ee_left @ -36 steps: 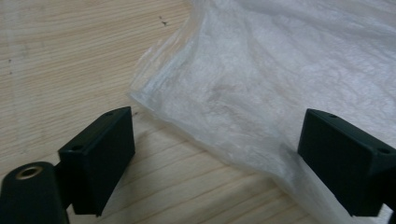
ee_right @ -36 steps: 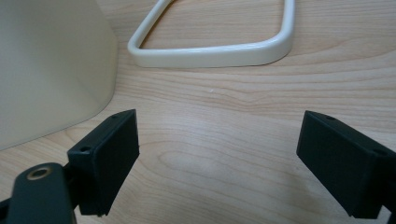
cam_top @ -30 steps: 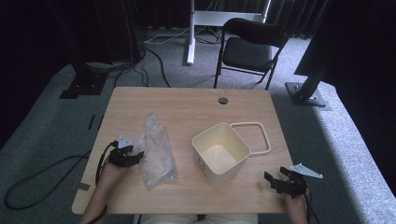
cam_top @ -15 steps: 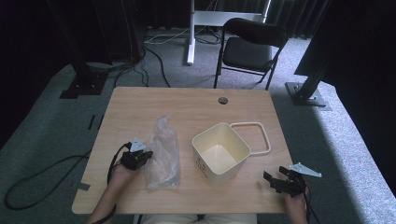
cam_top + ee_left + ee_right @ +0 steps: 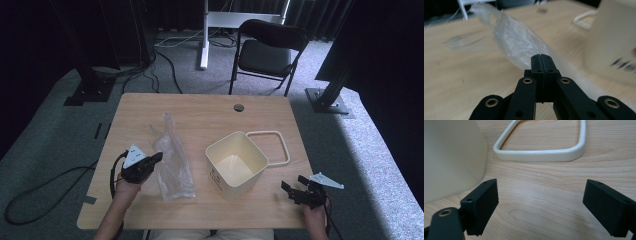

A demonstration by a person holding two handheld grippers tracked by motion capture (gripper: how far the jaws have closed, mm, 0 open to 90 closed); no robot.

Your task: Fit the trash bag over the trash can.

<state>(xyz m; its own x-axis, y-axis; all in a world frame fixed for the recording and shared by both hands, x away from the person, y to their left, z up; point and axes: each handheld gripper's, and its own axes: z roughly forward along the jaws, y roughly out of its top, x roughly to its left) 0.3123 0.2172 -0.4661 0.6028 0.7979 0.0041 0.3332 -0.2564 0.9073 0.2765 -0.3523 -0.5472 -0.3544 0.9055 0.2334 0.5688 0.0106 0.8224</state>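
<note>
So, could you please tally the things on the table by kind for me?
Clear plastic bag: 1
Cream bin: 1
Cream ring frame: 1
Hand-held gripper: 2, left hand-held gripper and right hand-held gripper
Small dark round spot near the far edge: 1
Total: 6

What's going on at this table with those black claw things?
A person sits at a wooden table with a claw in each hand. The left claw is shut on the edge of a clear plastic bag, lifting part of it off the table. The right claw hangs open near the table's front edge, holding nothing. Between them stands a cream bin, with its loose rim ring lying beside it.
</note>
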